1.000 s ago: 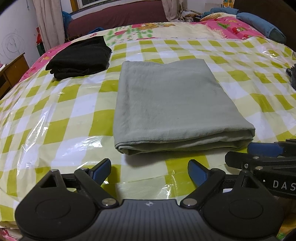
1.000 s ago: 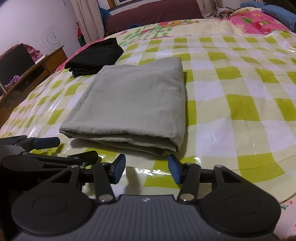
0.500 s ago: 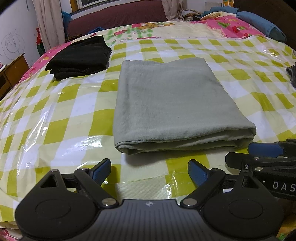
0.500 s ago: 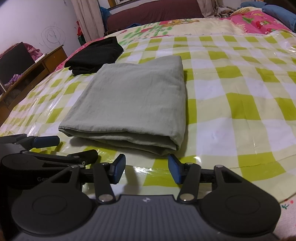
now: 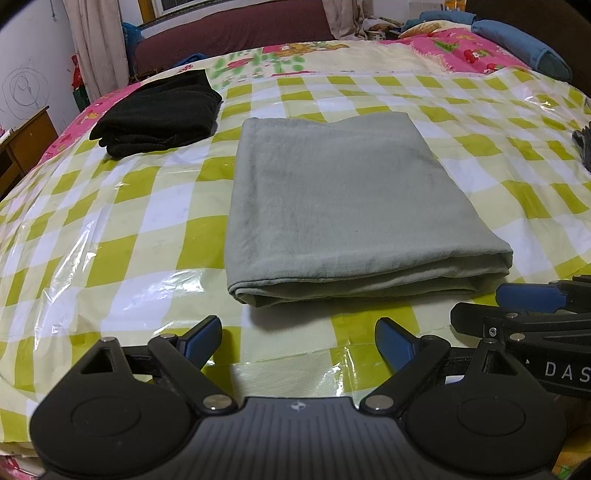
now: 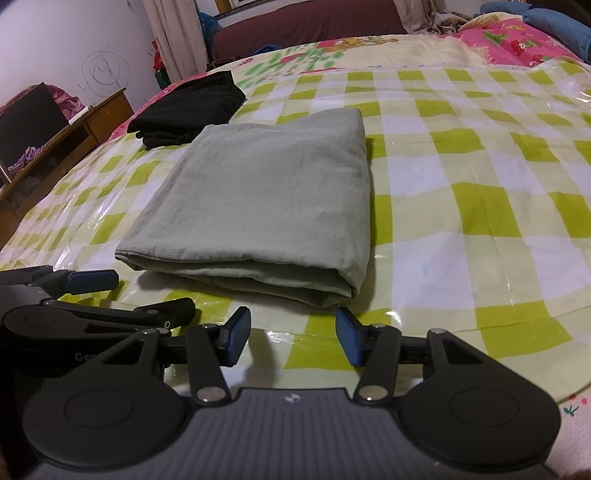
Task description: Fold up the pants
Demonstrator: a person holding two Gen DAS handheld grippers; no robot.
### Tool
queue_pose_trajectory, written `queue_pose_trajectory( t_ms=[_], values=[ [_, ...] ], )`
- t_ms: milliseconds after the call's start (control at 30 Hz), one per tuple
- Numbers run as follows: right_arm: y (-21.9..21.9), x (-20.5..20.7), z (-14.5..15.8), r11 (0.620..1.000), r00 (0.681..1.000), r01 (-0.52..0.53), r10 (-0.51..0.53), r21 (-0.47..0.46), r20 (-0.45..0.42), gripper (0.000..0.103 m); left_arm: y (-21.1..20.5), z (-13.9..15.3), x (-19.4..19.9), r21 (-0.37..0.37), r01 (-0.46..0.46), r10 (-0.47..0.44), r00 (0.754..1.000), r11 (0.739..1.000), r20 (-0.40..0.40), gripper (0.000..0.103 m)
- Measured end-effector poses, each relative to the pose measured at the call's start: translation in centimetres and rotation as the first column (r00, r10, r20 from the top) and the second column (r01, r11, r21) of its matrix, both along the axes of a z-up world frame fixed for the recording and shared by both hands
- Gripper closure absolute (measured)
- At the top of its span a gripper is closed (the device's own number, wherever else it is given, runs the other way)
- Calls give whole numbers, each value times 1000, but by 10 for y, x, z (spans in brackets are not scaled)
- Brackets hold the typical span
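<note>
Grey-green pants lie folded into a flat rectangle on the checked plastic-covered bed; they also show in the right wrist view. My left gripper is open and empty, just short of the fold's near edge. My right gripper is open and empty, just short of the fold's near right corner. The two grippers are side by side; each shows in the other's view, the right gripper and the left gripper.
A folded black garment lies at the far left of the bed. A wooden side table stands left of the bed. Blue pillows and a dark red headboard are at the far end. A dark object sits at the right edge.
</note>
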State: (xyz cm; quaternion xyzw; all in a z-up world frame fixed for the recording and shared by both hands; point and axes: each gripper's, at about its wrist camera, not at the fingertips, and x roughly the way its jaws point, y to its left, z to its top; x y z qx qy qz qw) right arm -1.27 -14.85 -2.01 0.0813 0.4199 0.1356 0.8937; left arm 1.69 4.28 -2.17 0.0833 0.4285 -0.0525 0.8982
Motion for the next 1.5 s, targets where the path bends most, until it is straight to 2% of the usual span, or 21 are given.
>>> queue_pose_trajectory(
  t_ms=[1500],
  values=[
    [-1, 0, -4, 1000, 1000, -7, 7, -1, -3, 51, -3, -3, -1, 54, 4, -5, 1000, 999, 9, 0]
  ],
)
